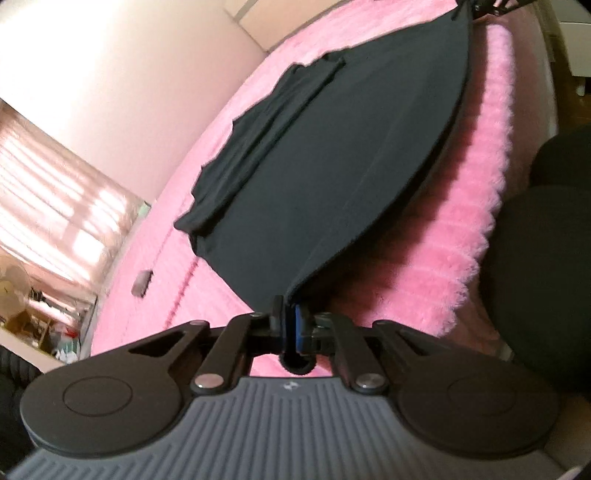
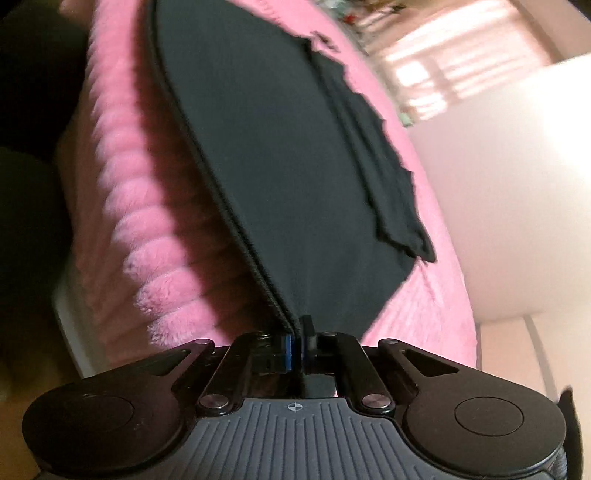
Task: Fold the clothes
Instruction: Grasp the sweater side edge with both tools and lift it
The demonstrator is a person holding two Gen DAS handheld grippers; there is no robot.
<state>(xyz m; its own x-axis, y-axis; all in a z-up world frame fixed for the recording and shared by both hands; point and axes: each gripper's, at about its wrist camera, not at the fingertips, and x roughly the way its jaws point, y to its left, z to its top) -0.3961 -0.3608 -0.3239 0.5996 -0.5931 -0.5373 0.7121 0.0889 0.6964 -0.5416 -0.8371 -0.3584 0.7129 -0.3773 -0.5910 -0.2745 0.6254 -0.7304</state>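
A black garment [image 1: 332,155] lies spread on a pink fluffy blanket [image 1: 476,206], with its near edge lifted off the bed. My left gripper [image 1: 290,314] is shut on one near corner of that edge. In the right wrist view the same black garment [image 2: 266,155] stretches away from me, and my right gripper [image 2: 297,332] is shut on its other near corner. At the top of the left wrist view the right gripper [image 1: 480,7] shows at the far end of the taut edge. A folded-over strip of cloth [image 1: 258,147] lies along the garment's far side.
The pink blanket [image 2: 122,206] covers a bed whose ribbed edge runs beside the lifted cloth. A small grey object [image 1: 142,282] rests on the blanket at left. A white wall [image 2: 498,184] and a bright window [image 1: 48,206] lie beyond the bed. A dark shape [image 1: 546,258] is at right.
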